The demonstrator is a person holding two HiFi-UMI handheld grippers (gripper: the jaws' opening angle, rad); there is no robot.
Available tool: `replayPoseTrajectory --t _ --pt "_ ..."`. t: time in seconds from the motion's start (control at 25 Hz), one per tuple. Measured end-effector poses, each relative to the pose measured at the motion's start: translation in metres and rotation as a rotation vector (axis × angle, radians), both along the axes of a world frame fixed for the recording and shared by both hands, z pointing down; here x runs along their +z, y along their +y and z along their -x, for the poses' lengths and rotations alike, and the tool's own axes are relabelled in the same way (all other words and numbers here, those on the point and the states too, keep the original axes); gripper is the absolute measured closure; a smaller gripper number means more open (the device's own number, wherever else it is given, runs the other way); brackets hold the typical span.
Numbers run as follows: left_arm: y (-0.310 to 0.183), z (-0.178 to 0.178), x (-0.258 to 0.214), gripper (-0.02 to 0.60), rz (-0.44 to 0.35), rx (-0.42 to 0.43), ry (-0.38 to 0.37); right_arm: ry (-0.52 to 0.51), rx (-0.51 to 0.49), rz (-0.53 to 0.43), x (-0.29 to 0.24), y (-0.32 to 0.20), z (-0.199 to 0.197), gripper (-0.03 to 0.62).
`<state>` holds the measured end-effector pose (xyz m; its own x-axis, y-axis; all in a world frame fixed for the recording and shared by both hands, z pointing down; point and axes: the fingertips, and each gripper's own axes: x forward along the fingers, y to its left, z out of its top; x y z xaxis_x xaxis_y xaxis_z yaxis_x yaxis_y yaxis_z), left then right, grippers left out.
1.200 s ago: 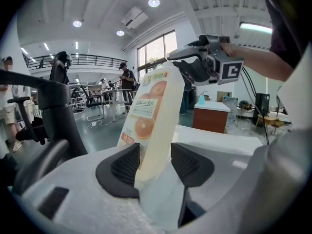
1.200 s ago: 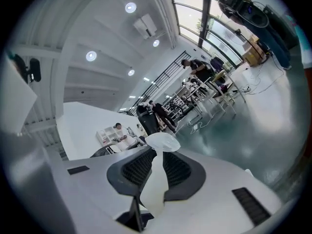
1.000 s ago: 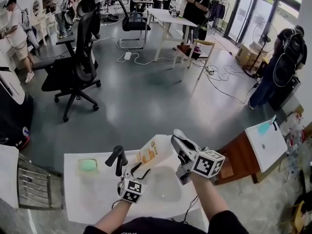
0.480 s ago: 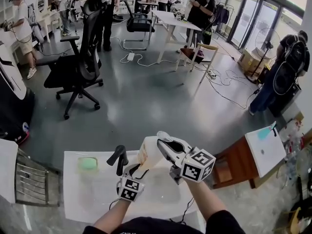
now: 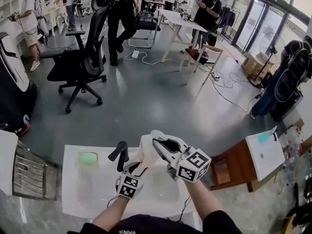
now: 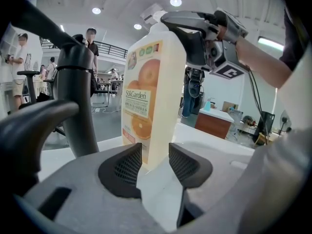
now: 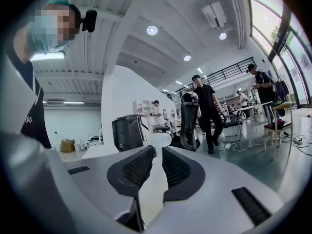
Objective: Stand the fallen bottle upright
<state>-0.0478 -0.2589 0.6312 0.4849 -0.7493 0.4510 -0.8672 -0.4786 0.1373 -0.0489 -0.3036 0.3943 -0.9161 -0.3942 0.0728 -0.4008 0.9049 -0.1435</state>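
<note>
Now the cream plastic bottle (image 6: 153, 82) with orange fruit on its label stands upright on the white surface (image 5: 83, 194), just beside a black bent post (image 6: 78, 101). The left tool (image 6: 155, 161) holds the bottle low at its base, one pad pressing each side, its jaws having just been closing. The right tool (image 7: 157, 159), jaws narrow, grips the bottle's white cap (image 7: 160, 139) at the top.

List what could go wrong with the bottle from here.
The right gripper pinches only the small cap of the bottle; it may slip. The left gripper, its jaws just closing on the base, could nudge it off balance. The black faucet stands close beside; a swing could hit it.
</note>
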Motion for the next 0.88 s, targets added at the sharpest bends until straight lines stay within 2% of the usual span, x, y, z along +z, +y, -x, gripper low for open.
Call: replayPoseTrajectory --t 0.28,0.32,0.48,0.88 --pt "0.005 -0.002 0.002 0.408 0.010 0.017 0.002 -0.059 -0.036 0.005 -0.001 0.005 0.000 0.515" --pt "0.006 -0.003 0.001 0.408 0.009 0.019 0.002 -0.055 -0.035 -0.007 -0.001 0.006 -0.001 0.492" --pt "0.011 -0.003 -0.004 0.410 -0.002 0.029 0.000 -0.026 0.007 -0.046 0.001 0.006 -0.011 0.470" --pt "0.028 -0.005 -0.041 0.410 -0.077 0.028 0.018 -0.081 0.092 0.003 0.003 0.024 -0.048 0.470"
